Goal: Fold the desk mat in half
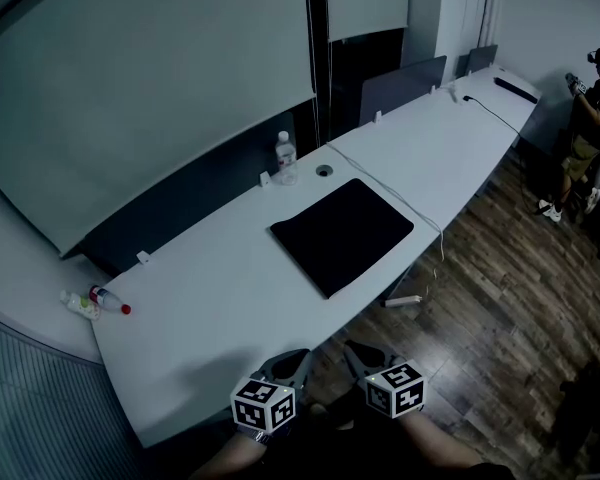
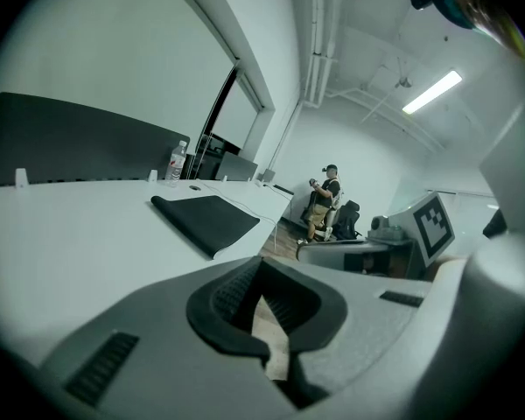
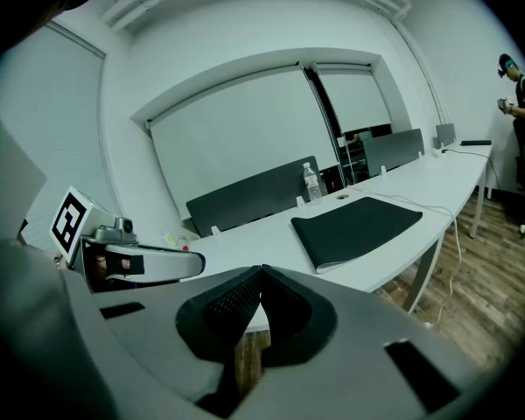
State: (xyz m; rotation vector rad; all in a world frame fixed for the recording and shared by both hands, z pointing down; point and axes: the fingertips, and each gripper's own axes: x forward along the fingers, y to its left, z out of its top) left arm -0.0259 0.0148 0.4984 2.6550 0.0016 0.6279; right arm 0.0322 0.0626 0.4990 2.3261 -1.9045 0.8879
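Here the left gripper (image 1: 292,361) and right gripper (image 1: 360,356) are clenched empty, well short of the desk mat (image 1: 342,234)

No legible text or labels anywhere

Office room: a long white desk (image 1: 210,298), grey divider panels (image 1: 400,86) along its far edge, roller blinds (image 1: 130,88) behind, wood floor (image 1: 500,268) in front.

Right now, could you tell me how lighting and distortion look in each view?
Head view: dim, bluish, white desk bowed, glare on the wood floor. Left gripper view: fisheye, black corners, ceiling strip light blown out. Right gripper view: same vignette, desk mat sharp.
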